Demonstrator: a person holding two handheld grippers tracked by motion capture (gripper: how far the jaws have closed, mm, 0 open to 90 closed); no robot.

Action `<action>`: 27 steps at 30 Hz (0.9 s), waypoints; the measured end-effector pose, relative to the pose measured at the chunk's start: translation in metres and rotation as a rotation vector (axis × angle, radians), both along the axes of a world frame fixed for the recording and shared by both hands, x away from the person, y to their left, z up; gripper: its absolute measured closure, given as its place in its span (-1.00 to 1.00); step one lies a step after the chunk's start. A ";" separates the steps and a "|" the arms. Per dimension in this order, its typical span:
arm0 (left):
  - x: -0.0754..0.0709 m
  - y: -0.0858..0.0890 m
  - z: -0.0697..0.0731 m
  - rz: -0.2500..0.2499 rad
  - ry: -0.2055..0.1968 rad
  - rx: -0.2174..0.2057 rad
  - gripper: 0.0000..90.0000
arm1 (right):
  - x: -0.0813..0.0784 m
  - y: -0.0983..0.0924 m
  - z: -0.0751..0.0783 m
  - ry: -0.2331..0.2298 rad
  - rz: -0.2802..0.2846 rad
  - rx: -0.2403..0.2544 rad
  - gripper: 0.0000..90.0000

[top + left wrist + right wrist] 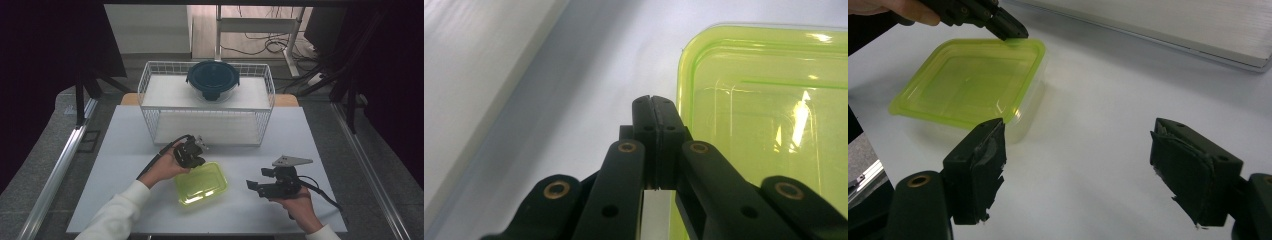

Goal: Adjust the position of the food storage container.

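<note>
On the white desk (125,150), the green box (202,184) lies before a wire rack (150,95). Left gripper (196,159), jaws clenched and empty, hovers at its corner; right gripper (250,186) waits released. Part the left jaws before gripping the rim.

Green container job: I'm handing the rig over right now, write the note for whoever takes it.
Left gripper: shut, empty, at the far corner of the flat yellow-green plastic lidded container.
Right gripper: open, empty, hovering right of the container.
Container sits on the white table, in front of the white wire rack carrying a dark-lidded round glass bowl.
Done: nothing gripped.
Left: grasp and move the container.
</note>
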State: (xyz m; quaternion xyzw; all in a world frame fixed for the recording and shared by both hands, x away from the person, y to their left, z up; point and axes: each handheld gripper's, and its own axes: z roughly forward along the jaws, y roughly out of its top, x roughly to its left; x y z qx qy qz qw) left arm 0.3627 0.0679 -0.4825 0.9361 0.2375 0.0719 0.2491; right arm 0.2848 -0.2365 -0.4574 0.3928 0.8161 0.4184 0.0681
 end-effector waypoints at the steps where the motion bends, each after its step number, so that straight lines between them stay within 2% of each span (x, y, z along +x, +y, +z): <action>1: -0.001 -0.001 0.000 -0.004 0.001 -0.001 1.00 | 0.000 0.000 0.000 0.000 0.000 -0.001 -0.52; 6: -0.006 -0.006 0.000 -0.021 0.006 0.000 1.00 | 0.000 0.001 -0.001 0.005 0.002 -0.003 -0.51; 9: -0.007 -0.005 0.003 -0.006 0.000 -0.008 1.00 | 0.000 0.000 -0.001 0.005 -0.002 -0.001 -0.52; 12: -0.010 0.002 0.014 0.021 -0.004 -0.068 1.00 | 0.000 -0.001 0.000 0.004 -0.006 0.001 -0.52; 14: -0.016 0.009 0.025 0.032 -0.007 -0.132 1.00 | 0.000 -0.002 0.000 0.002 -0.009 0.001 -0.51; 15: -0.016 0.009 0.025 0.032 -0.007 -0.132 1.00 | 0.000 -0.002 0.000 0.002 -0.009 0.001 -0.51; 16: -0.025 0.016 0.035 0.035 0.003 -0.193 1.00 | 0.000 -0.003 0.000 0.000 -0.009 -0.002 -0.52; 18: -0.037 0.021 0.040 0.045 0.015 -0.232 1.00 | 0.000 -0.003 0.000 0.001 -0.009 0.000 -0.52; 19: -0.043 0.023 0.041 0.047 0.017 -0.241 1.00 | 0.000 -0.003 0.000 0.001 -0.010 0.001 -0.52; 20: -0.043 0.023 0.041 0.047 0.017 -0.241 1.00 | 0.000 -0.003 0.000 0.001 -0.010 0.001 -0.51; 21: -0.049 0.026 0.042 0.051 0.023 -0.255 1.00 | 0.000 -0.003 0.000 0.002 -0.011 0.001 -0.51; 22: -0.061 0.031 0.042 0.057 0.035 -0.273 1.00 | 0.000 -0.003 0.000 0.002 -0.012 0.002 -0.51; 23: -0.061 0.031 0.042 0.057 0.035 -0.273 1.00 | 0.000 -0.003 0.001 0.003 -0.014 0.003 -0.51; 24: -0.073 0.037 0.042 0.063 0.054 -0.300 1.00 | 0.000 -0.003 0.001 0.002 -0.015 0.003 -0.51; 26: -0.084 0.042 0.040 0.073 0.074 -0.325 1.00 | 0.001 -0.003 0.000 0.002 -0.016 0.000 -0.51; 27: -0.084 0.042 0.040 0.073 0.074 -0.325 1.00 | 0.001 -0.003 0.000 0.003 -0.020 -0.003 -0.51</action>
